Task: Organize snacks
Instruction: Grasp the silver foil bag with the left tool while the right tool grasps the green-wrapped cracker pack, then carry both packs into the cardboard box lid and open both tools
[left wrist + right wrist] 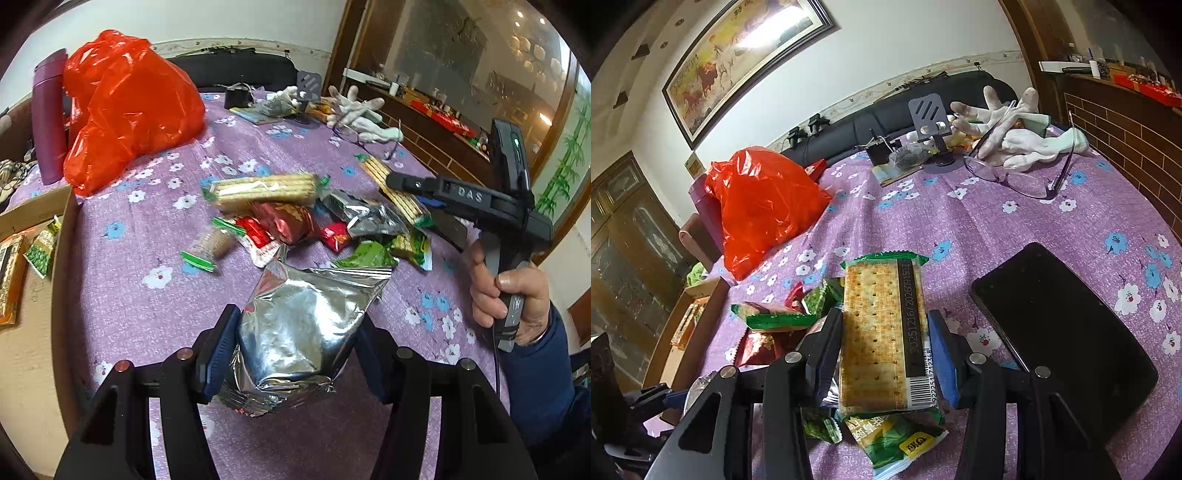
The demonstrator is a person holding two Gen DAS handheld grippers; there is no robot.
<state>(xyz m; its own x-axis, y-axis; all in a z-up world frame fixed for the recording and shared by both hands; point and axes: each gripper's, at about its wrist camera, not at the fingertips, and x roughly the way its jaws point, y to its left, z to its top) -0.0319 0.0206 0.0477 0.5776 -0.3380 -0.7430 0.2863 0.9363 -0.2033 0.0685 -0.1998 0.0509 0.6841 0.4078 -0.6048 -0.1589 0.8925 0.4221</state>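
Observation:
My left gripper [295, 328] is shut on a silver foil snack bag [299, 332] and holds it above the purple flowered tablecloth [147, 295]. My right gripper [884, 328] is shut on a clear cracker pack with green ends [882, 332]; that pack also shows in the left wrist view [395, 192], held by the right gripper [406, 182]. A pile of small snack packets [295, 225] lies mid-table, with another cracker pack [262, 188] on top. Green packets [897, 443] lie under my right gripper.
A red plastic bag [129, 114] and a purple bottle [48, 118] stand at the back left. A cardboard box [22, 266] with snacks sits off the left edge. A black phone [1063, 325], glasses [1015, 177], white gloves [1015, 140] and a phone stand [931, 122] lie to the right and back.

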